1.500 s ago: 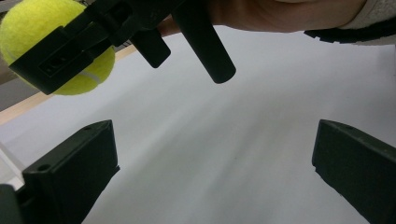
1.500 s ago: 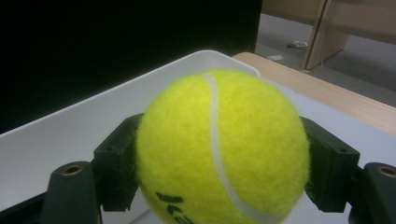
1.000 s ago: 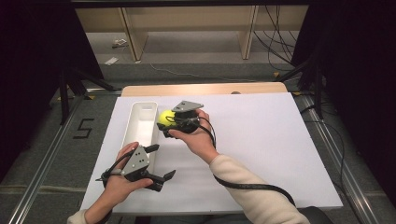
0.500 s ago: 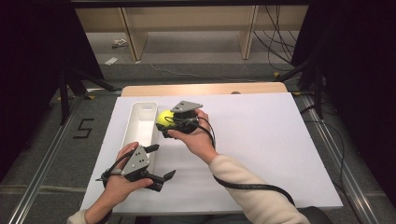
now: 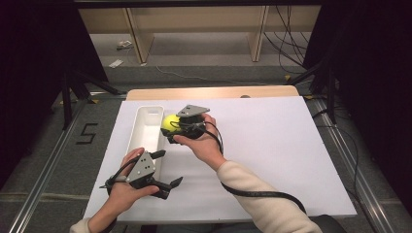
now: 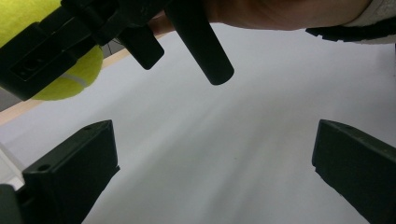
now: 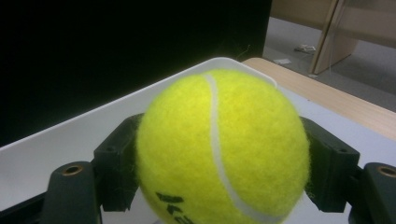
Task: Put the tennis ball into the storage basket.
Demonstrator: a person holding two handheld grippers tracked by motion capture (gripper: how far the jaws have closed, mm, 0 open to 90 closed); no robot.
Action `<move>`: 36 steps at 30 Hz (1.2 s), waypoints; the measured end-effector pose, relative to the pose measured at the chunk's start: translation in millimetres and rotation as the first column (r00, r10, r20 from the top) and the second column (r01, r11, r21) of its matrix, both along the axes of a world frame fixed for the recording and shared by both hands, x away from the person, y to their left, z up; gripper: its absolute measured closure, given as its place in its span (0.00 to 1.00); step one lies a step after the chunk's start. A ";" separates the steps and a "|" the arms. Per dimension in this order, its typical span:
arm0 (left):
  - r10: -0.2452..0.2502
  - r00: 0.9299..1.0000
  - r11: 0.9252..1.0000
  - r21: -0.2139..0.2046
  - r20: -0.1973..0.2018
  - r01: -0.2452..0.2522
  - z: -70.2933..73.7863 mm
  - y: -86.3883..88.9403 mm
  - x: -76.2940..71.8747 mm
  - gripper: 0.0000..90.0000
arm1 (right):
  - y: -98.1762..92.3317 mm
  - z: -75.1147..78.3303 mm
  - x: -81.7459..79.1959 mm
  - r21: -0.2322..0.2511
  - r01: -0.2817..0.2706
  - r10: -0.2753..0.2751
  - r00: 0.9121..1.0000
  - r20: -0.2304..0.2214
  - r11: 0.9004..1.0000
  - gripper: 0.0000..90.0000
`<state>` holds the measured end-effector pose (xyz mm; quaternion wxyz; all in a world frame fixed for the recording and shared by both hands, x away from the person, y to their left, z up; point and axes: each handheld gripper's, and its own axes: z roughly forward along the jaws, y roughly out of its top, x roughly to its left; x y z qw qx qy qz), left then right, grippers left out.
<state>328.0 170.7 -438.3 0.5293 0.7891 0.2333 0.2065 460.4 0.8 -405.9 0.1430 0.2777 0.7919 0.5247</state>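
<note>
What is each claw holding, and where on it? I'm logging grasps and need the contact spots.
The right claw grips the tennis ball by its two opposite sides. The left claw is open and holds nothing.

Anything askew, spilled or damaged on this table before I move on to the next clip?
Nothing stands out. The right gripper holds a tennis ball squarely between its jaws beside the white tray, which sits straight. The left gripper is open over the white table cover.

High view overhead, facing forward-down; gripper views close, seemingly sharing tennis ball (image 7: 222, 149).
</note>
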 end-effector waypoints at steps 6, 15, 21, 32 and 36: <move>-0.001 1.000 1.000 0.000 0.000 0.001 0.0 0.1 -0.1 0.00 | 2.0 0.0 -1.1 -0.001 -0.004 0.004 1.000 -0.002 1.000 0.29; -0.001 1.000 1.000 0.001 0.001 0.001 0.1 0.1 0.0 0.00 | 4.1 1.4 -1.5 -0.007 -0.014 0.014 1.000 0.003 1.000 0.29; -0.001 1.000 1.000 0.002 0.001 0.001 0.1 0.1 -0.1 0.00 | 5.2 2.0 -1.8 -0.007 -0.015 0.015 1.000 0.001 1.000 0.29; -0.002 1.000 1.000 0.000 0.001 0.002 0.3 0.2 -0.2 0.00 | 9.2 3.3 -2.1 -0.012 -0.025 0.025 1.000 0.005 1.000 0.29; -0.003 1.000 1.000 0.000 0.001 0.003 0.4 0.0 -0.4 0.00 | 10.7 3.8 -2.2 -0.010 -0.027 0.027 1.000 -0.001 1.000 0.29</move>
